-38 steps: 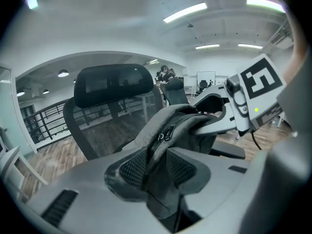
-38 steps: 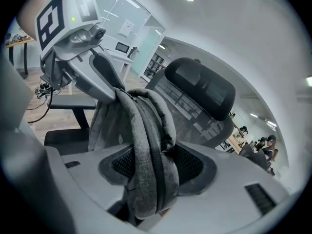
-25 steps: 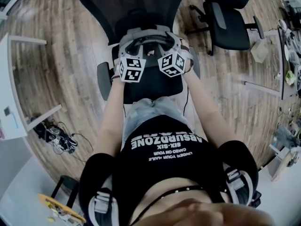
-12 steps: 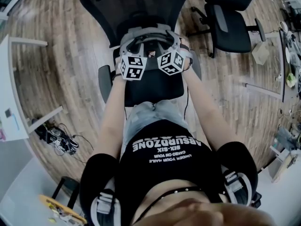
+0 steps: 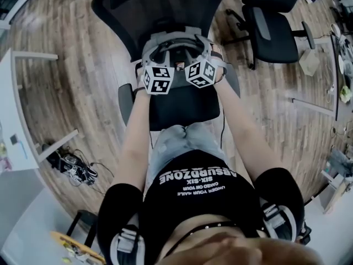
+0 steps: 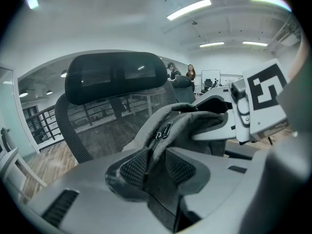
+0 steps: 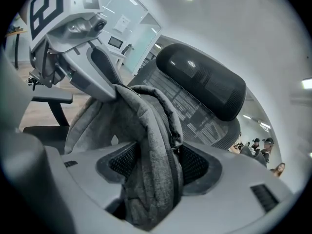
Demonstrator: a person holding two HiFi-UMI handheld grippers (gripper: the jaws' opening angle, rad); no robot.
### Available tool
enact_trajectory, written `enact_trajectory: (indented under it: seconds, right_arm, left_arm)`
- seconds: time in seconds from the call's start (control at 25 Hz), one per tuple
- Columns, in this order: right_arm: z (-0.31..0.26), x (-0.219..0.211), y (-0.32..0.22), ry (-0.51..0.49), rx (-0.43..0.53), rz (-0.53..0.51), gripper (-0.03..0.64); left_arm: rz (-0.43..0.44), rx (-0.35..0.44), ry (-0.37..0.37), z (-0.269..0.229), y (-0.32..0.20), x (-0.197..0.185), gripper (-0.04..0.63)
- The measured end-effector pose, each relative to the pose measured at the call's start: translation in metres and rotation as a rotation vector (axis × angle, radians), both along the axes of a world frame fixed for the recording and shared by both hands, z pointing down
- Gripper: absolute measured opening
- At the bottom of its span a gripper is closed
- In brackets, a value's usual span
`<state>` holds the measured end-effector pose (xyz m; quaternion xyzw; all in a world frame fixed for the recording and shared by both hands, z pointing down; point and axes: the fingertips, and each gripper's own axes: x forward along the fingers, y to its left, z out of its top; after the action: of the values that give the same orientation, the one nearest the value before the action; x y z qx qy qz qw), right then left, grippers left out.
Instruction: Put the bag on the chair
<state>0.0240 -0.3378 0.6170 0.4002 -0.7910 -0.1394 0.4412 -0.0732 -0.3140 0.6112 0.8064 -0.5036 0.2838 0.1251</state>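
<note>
A grey fabric bag (image 5: pixel 176 51) hangs between my two grippers, just above the seat (image 5: pixel 185 106) of a black mesh office chair, in front of its backrest (image 5: pixel 160 10). My left gripper (image 5: pixel 156 58) is at the bag's left. In the left gripper view, this gripper (image 6: pixel 156 167) is shut on a thin fold of the bag (image 6: pixel 170 126) by the zip. My right gripper (image 5: pixel 199 53) holds the other side. In the right gripper view, the jaws of this gripper (image 7: pixel 158 165) are opening, and a thick bunch of bag fabric (image 7: pixel 151 130) still touches both pads.
A second black chair (image 5: pixel 270 32) stands to the upper right. A white desk (image 5: pixel 14 109) runs along the left, with a heap of cables (image 5: pixel 71 164) on the wooden floor beside it. More desk legs (image 5: pixel 314 104) are at the right. People stand far off in the room.
Both grippers and the bag stay over the seat, almost where they were. The head view has shifted a little.
</note>
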Motion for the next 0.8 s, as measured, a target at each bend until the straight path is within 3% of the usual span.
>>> enact_trajectory:
  seconds: [0.44, 0.8]
  right_arm:
    - [0.012, -0.002, -0.031, 0.000, 0.014, -0.012, 0.273]
    - [0.025, -0.005, -0.060, 0.005, -0.032, -0.027, 0.279]
  left_arm:
    - [-0.009, 0.016, -0.023, 0.012, -0.031, -0.001, 0.120]
    - [0.002, 0.002, -0.051, 0.024, -0.059, -0.003, 0.120]
